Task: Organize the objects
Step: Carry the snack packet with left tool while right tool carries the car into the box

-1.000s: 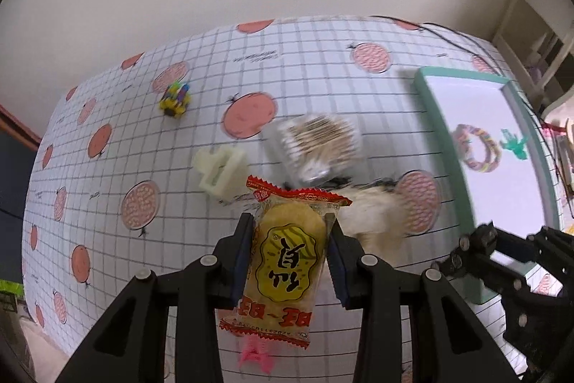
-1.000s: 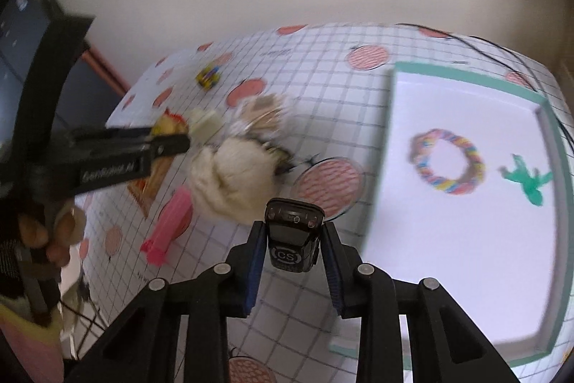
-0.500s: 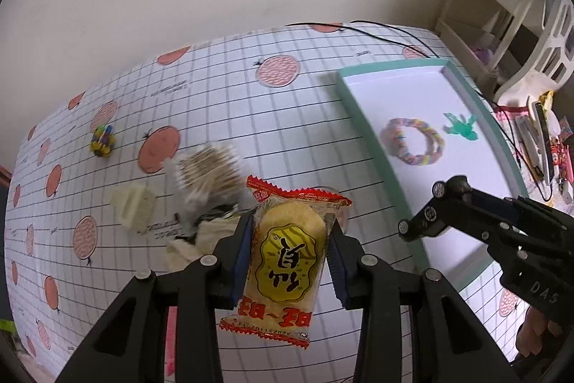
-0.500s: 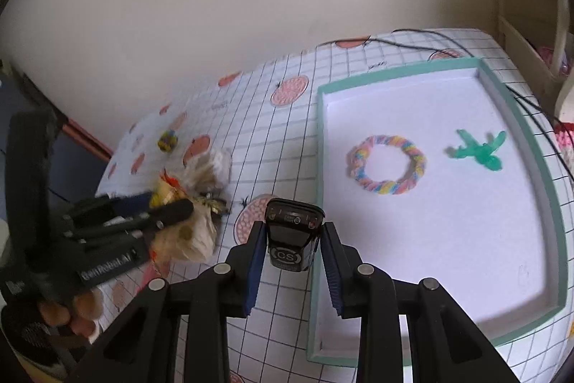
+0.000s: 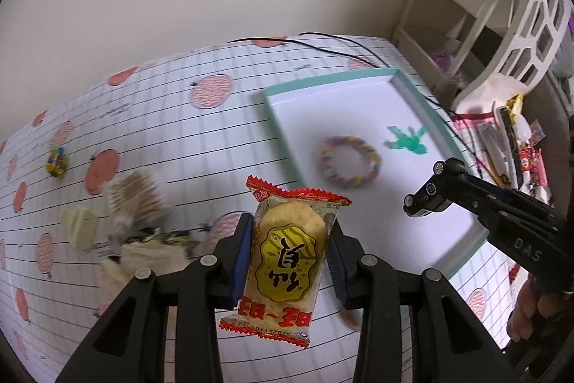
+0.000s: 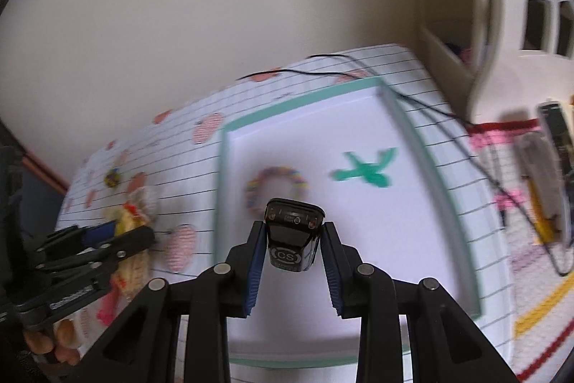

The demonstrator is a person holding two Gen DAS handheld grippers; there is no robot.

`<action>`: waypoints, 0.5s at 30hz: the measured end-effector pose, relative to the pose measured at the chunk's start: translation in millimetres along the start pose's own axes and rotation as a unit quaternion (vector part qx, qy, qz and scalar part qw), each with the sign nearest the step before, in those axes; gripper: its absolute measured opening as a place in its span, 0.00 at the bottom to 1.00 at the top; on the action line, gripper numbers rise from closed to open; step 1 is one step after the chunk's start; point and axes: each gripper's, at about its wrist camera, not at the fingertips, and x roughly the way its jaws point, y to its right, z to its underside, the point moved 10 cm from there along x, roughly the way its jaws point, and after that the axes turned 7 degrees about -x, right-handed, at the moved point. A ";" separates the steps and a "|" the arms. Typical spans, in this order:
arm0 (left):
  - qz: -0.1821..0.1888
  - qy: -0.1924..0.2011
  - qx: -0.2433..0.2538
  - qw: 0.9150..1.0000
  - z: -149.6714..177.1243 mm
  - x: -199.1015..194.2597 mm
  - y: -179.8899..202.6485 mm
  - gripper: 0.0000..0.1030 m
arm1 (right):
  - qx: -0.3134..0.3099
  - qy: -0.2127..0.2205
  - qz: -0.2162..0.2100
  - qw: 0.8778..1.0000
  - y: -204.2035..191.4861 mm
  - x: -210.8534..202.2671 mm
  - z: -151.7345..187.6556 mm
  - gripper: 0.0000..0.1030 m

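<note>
Left wrist view, item by item: my left gripper [image 5: 290, 261] pinches a rice cracker packet [image 5: 288, 262] between its blue pads, red-edged wrapper upright, held above the grid-patterned tablecloth [image 5: 172, 117]. Past it to the right lies the white tray with a green rim [image 5: 278, 124]; inside I count a pastel braided ring [image 5: 351, 161] and a green figure [image 5: 407, 142], near each other but apart. To the left, on the cloth: a cream plush lump [image 5: 143, 261], a blurred clear bag of sticks [image 5: 138, 200], a white clip [image 5: 80, 225], and, well apart, a small multicoloured toy [image 5: 56, 161]. My right gripper [image 5: 427, 200] reaches in from the right above the tray's near part.

Right wrist view: my right gripper [image 6: 292, 250] is clamped on a small black device [image 6: 292, 236] marked "CS", held above the tray [image 6: 219, 189]. Ring [image 6: 276, 189] and green figure [image 6: 366, 167] show blurred on the tray floor. At far left, my left gripper [image 6: 118, 239] with the packet [image 6: 129, 221], beside the tray's left rim, over the cloth.
</note>
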 end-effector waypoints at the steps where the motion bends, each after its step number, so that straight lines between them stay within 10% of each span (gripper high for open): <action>1: 0.008 0.003 -0.001 1.000 -1.3 1.4 6.3 0.39 | 0.005 -0.001 0.002 1.000 4.7 0.4 0.7 0.32; 15: 0.083 0.011 -0.044 0.996 -12.1 40.1 70.5 0.39 | 0.018 -0.013 0.047 0.999 41.5 9.1 4.3 0.32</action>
